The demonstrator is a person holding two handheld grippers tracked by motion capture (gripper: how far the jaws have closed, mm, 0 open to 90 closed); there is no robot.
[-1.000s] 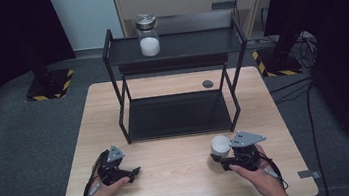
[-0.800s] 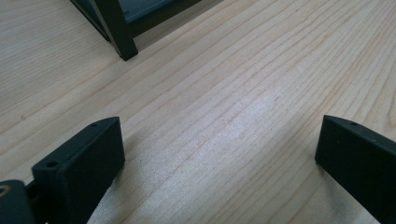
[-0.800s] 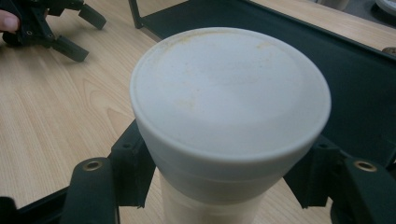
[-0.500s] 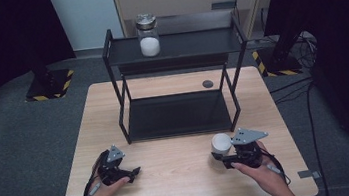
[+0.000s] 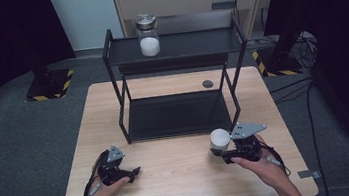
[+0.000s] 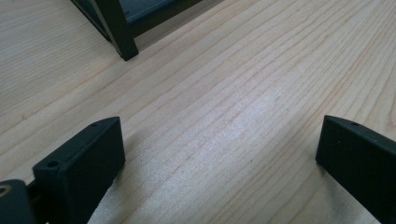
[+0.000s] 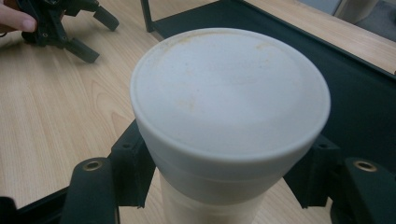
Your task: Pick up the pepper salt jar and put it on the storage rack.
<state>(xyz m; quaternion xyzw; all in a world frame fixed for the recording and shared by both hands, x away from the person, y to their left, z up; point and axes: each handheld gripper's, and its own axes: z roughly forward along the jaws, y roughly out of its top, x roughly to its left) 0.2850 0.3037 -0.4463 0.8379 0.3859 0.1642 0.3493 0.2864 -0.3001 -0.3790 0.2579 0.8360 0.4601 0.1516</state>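
Observation:
A white round container (image 5: 220, 139) with a flat white lid (image 7: 229, 88) stands upright at the table's front right. My right gripper (image 5: 223, 153) is shut on its body just below the lid, a black jaw on either side of it in the right gripper view. At the front left my left gripper (image 5: 130, 174) rests low on the wooden table (image 5: 182, 177). In the left gripper view its jaws stand wide apart (image 6: 219, 158) over bare wood, so it is open. A glass jar (image 5: 147, 36) holding something white sits on the left part of the rack's top shelf.
A black two-shelf metal rack (image 5: 174, 52) stands at the middle and back of the table, its lower shelf (image 5: 177, 114) dark and bare. One rack foot (image 6: 122, 44) lies ahead of my left gripper. A small dark disc (image 5: 207, 84) sits behind the rack.
My right gripper has shifted very slightly with the white container in it. The left gripper has stayed put.

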